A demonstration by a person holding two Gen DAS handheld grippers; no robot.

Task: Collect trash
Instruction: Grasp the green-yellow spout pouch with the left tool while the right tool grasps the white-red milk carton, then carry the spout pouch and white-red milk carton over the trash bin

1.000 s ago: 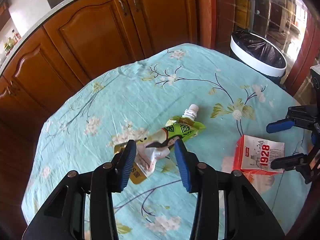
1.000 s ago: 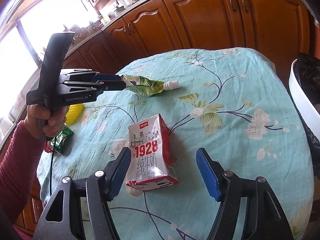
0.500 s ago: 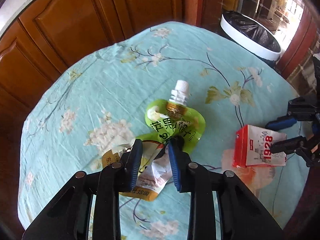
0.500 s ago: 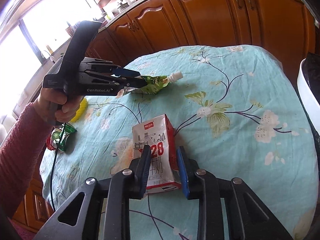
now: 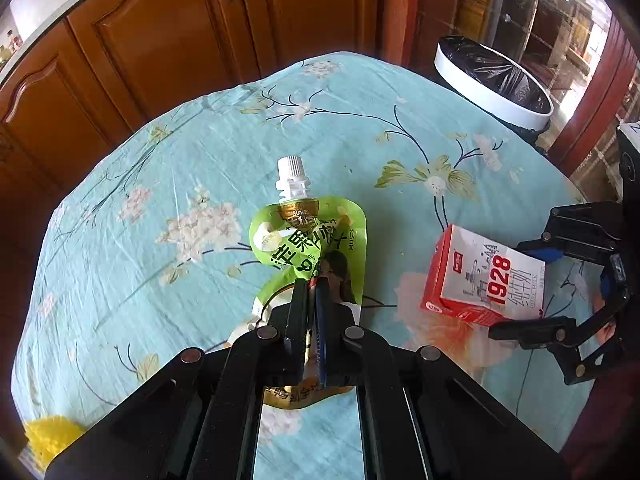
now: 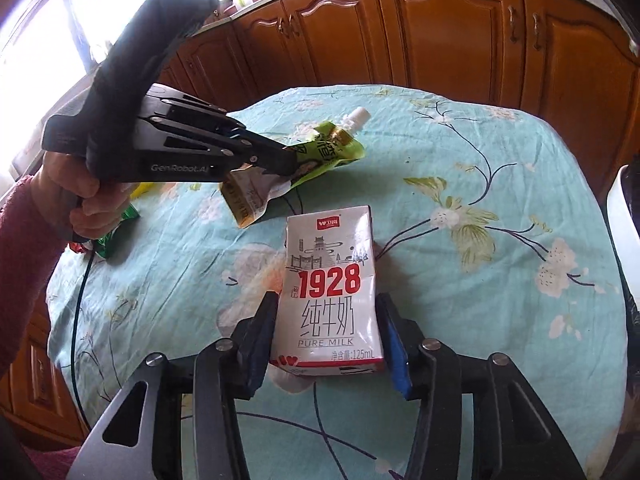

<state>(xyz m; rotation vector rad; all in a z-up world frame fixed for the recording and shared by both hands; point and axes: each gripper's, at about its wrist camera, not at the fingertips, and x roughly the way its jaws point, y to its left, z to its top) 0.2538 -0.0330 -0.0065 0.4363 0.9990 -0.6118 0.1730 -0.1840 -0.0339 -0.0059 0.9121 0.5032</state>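
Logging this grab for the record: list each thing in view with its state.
left gripper: shut on the green pouch
green pouch: capped, crumpled, pinched
right gripper: shut on the milk carton
milk carton: clamped at its sides
bin: open, black liner

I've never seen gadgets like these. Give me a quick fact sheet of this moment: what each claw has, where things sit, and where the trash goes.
left claw: shut on the green spout pouch, pinching its lower half
right claw: shut on the milk carton, gripped by its sides
surface: table under a blue floral cloth
bin: white, black liner, beyond the table's far edge
other litter: green wrapper near the left hand
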